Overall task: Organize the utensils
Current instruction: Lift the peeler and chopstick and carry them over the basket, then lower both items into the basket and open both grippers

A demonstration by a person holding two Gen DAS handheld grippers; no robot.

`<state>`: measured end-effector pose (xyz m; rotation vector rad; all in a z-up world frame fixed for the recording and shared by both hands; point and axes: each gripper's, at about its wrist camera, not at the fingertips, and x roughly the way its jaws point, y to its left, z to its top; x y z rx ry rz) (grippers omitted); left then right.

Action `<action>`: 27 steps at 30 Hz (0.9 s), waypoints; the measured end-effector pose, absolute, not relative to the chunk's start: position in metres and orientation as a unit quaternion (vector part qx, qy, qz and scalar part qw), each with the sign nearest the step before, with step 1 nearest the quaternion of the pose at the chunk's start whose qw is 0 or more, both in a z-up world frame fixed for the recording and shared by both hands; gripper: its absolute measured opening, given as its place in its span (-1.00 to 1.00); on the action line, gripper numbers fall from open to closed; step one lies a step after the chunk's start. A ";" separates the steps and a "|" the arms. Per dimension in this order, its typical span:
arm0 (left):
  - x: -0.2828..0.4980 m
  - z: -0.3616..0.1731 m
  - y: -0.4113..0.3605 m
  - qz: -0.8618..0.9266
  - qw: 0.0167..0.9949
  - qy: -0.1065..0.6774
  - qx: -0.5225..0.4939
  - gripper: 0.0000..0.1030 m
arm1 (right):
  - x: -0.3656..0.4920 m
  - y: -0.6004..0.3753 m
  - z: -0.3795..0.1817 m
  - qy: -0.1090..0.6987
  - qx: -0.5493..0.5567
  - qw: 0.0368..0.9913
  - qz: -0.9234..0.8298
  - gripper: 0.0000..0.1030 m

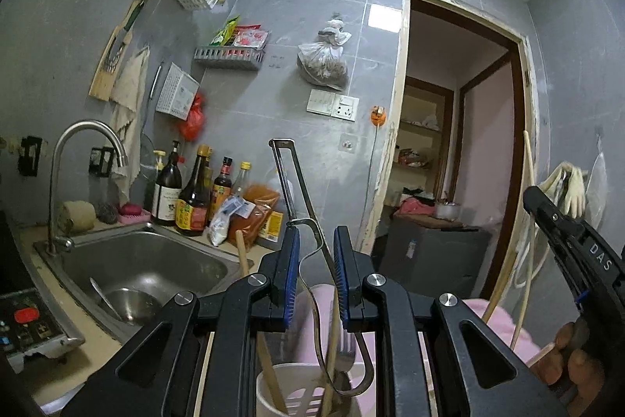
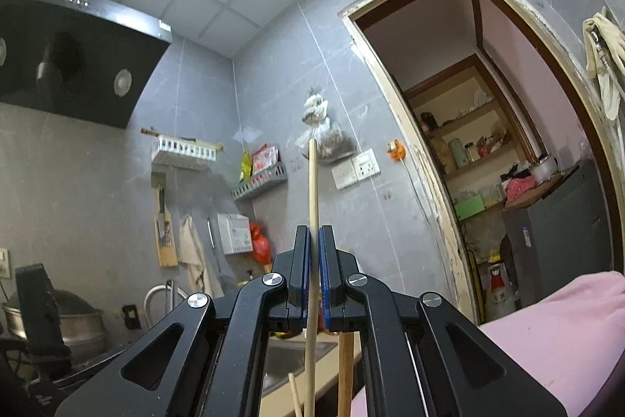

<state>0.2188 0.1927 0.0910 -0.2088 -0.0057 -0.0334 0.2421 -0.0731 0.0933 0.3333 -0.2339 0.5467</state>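
Right gripper (image 2: 315, 253): jaws shut on an upright chopstick (image 2: 312, 190), its length crossing the jaws. Left gripper (image 1: 316, 249): jaws narrowly parted around a metal peeler (image 1: 291, 182); grip uncertain. The white utensil cup (image 1: 289, 385) sits directly below the left jaws.

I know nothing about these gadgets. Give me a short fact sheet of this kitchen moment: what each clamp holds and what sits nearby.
left gripper: jaws slightly apart around a bent metal peeler; pad contact unclear
right gripper: shut on a pale wooden chopstick
below left gripper: white slotted plastic utensil holder with wooden sticks and a fork
sink: stainless steel sink containing a metal bowl
counter: dark sauce bottles behind the sink
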 end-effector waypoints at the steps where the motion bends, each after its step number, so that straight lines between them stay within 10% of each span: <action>1: 0.218 0.089 0.191 -0.011 0.995 -0.004 -0.099 -0.72 | 0.243 -0.072 0.091 -0.113 0.162 0.943 0.267 -0.94; 27: 0.221 0.047 0.161 0.011 0.998 0.021 -0.061 -0.72 | 0.236 -0.049 0.059 -0.097 0.125 0.959 0.234 -0.93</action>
